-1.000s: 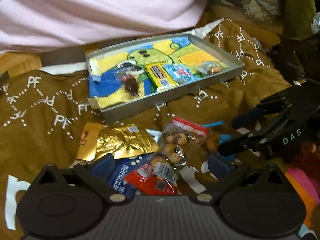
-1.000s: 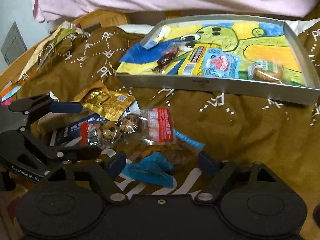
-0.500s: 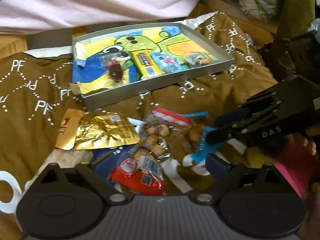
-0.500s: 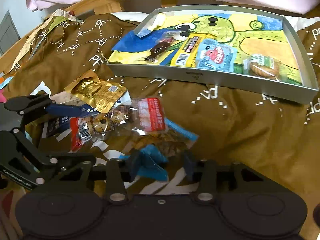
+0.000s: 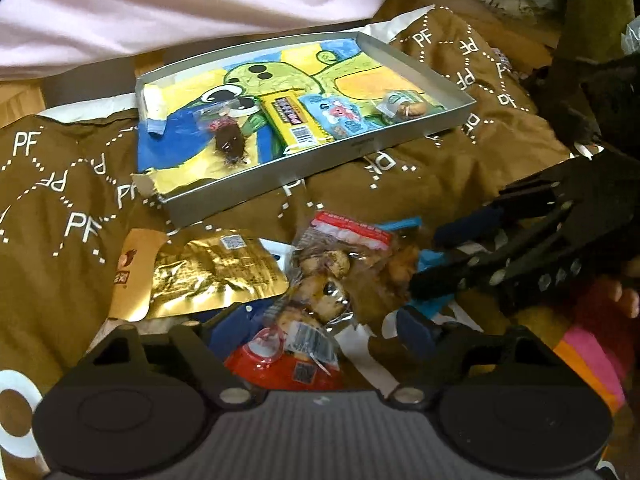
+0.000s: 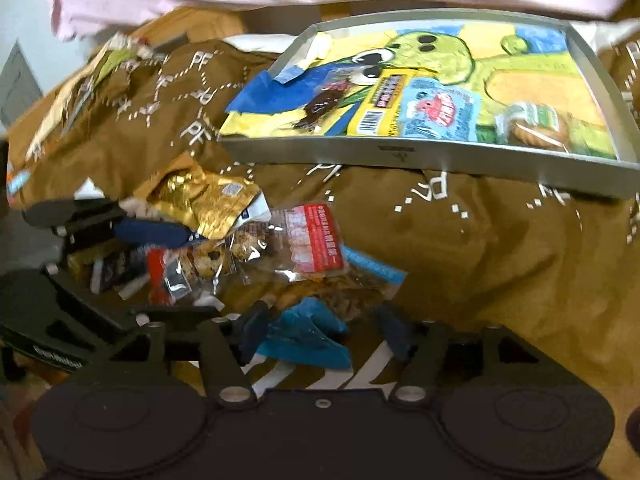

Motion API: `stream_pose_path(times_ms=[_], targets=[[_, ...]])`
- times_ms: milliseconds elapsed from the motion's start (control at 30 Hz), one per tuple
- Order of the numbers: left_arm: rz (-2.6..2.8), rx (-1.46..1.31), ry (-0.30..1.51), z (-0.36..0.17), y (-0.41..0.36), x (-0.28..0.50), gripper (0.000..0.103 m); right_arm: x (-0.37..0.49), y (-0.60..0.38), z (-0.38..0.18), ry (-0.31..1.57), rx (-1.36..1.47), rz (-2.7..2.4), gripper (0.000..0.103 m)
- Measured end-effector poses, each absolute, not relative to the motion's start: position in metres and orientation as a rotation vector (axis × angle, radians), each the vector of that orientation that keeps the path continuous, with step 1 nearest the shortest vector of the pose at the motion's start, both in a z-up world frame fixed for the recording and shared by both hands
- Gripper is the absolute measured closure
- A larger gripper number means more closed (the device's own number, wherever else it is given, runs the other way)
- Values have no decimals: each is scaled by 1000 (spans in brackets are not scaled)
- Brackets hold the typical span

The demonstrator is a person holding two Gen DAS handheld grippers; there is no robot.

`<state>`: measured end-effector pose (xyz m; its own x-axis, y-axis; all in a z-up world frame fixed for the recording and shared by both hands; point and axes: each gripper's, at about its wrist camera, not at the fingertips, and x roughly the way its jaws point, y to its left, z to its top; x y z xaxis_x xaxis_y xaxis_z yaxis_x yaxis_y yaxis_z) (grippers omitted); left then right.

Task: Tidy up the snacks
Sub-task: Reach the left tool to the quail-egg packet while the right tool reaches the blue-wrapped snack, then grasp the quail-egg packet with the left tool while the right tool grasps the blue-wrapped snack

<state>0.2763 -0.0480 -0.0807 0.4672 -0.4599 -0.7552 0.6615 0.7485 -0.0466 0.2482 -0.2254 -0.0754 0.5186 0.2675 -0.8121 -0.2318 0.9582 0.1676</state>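
step: I'm closing my right gripper on the blue-edged snack bag at the near end of the pile; judging it a pick for the tray.
right gripper: fingers sit either side of the crumpled blue end, narrow gap, not clearly clamped yet. Partly closed, contact looks likely on the left finger, can't confirm a hold.
left gripper: spread wide, holding nothing, low over the red-ended cookie pack at lower centre of the left wrist view.
how to do it well: I'd pinch only the blue flap, not the clear cookie pack lying on top of it. Lift slowly, since the packs overlap and may drag along. Keep my left gripper off the pile, or use it to pin the cookie pack down.
risk: foil is thin and slippery; a grip on the bare edge could slide out.
snack bag look: see-through pouch, brownish pieces inside, bright blue sealed ends, creased.
pile: gold foil pouch left of centre, cookie pack with red label in the middle, a dark blue packet partly under them. All on the brown printed blanket.
tray: grey metal, shallow, upper centre of both views, lined with a green cartoon drawing. Already holds a dark wrapped sweet, a yellow bar, a light blue packet, a wrapped biscuit.
progress: four in, roughly four loose.
person: fingers just visible at the right edge behind my right gripper in the left wrist view.
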Motion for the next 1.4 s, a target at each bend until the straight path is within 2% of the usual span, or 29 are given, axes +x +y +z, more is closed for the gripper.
stream_pose_path(times_ms=[67,133,167,233,367,567,600,733,800,900,1133,1400], targets=[[-700,268,844,-81,-49,275,19,247,-223,-74,981,5,305,43],[-716,263,862,-81,-50,273,19,249,-227,-71,998,15,307,55],[-732,254,885,-81,-51,273,23,249,-230,-70,1006,20,304,58],[-733,221,936,-83,-52,272,24,249,-236,-66,1012,25,299,72],[-711,205,947,-81,-54,270,24,246,-241,-65,1012,34,295,73],[-636,177,938,-81,-52,279,25,248,-246,-66,1007,86,275,60],[-620,163,944,-82,-52,282,31,248,-246,-66,1007,89,272,58],[-602,170,927,-87,-56,286,34,249,-249,-67,1005,106,260,56],[-595,188,917,-88,-60,285,43,250,-250,-67,1001,119,254,53],[-585,188,922,-88,-62,282,49,251,-251,-68,996,142,252,48],[-437,-6,1023,-78,-51,278,51,247,-238,-73,977,114,258,30],[-359,-62,1048,-78,-40,276,51,245,-211,-86,918,-33,244,20]])
